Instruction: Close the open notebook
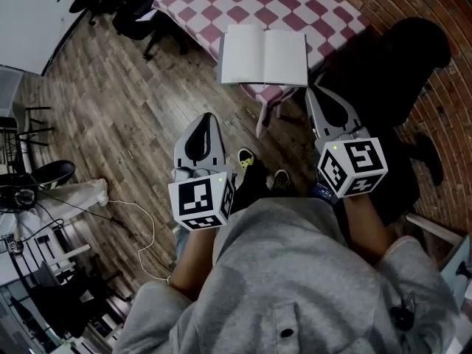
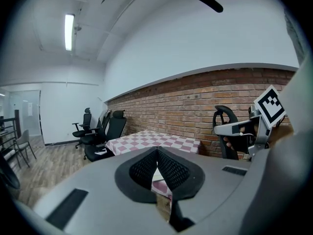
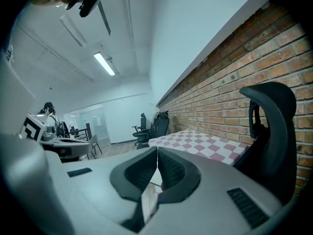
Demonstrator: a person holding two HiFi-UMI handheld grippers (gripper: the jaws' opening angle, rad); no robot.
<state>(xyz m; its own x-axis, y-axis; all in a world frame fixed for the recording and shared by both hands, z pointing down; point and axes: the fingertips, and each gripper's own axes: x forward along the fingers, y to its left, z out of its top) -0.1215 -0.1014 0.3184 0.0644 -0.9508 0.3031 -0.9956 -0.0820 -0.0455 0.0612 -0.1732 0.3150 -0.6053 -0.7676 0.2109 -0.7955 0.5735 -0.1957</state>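
Left tool [image 1: 206, 120], right tool [image 1: 316, 94] pressed together, empty, lower centre; notebook [image 1: 263, 56] open at desk [image 1: 310, 2] edge; shove could drop it.

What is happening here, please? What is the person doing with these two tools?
A person stands before a table with a checkered cloth and holds a claw in each hand. An open notebook lies flat at the table's near edge, white pages up. The left claw and the right claw are both shut and empty, short of the table and pointing toward the notebook. Neither touches it, so the closing has not yet begun.
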